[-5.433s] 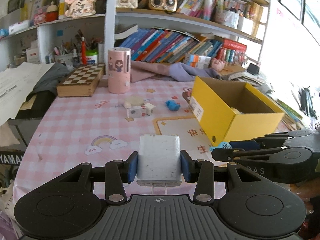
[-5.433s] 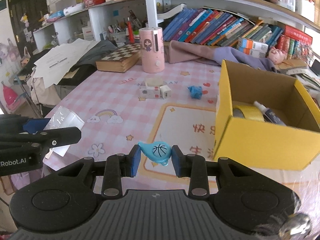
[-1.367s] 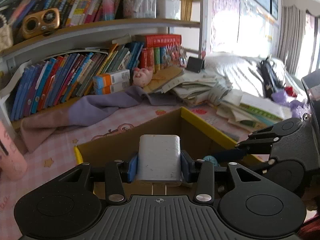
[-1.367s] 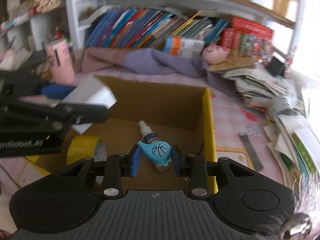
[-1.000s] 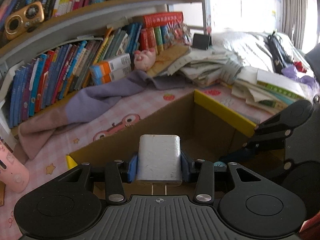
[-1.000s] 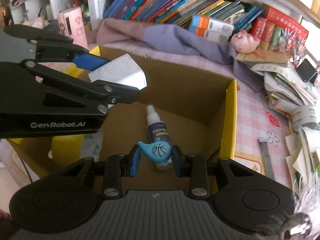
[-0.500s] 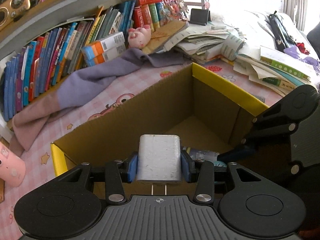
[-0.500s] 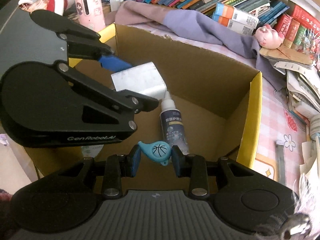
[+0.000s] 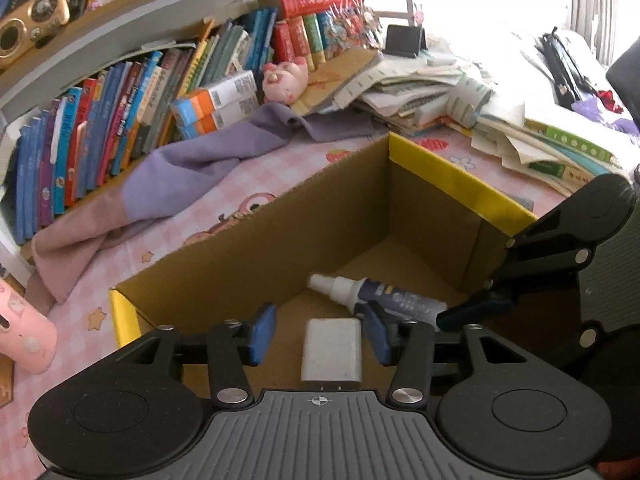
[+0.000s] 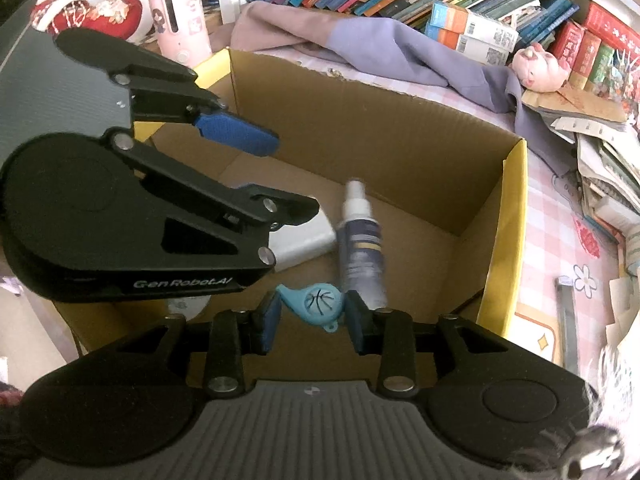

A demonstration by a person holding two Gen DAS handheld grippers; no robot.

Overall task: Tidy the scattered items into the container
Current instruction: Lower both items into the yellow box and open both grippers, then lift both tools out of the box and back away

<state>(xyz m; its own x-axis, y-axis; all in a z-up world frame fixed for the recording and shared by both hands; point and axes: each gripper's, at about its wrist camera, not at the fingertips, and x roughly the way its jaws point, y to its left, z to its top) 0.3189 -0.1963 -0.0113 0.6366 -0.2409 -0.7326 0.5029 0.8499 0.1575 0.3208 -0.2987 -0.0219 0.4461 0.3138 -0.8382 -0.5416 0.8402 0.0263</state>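
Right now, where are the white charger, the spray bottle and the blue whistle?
white charger [image 9: 332, 354]: left wrist view, middle of its top face.
spray bottle [image 10: 362, 248]: right wrist view, dark label on its body.
blue whistle [image 10: 318, 301]: right wrist view, basketball print.

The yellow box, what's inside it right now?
Inside the yellow box lie a spray bottle and a white charger. A blue whistle sits between the right gripper's pads over it. The left gripper hides the rest.
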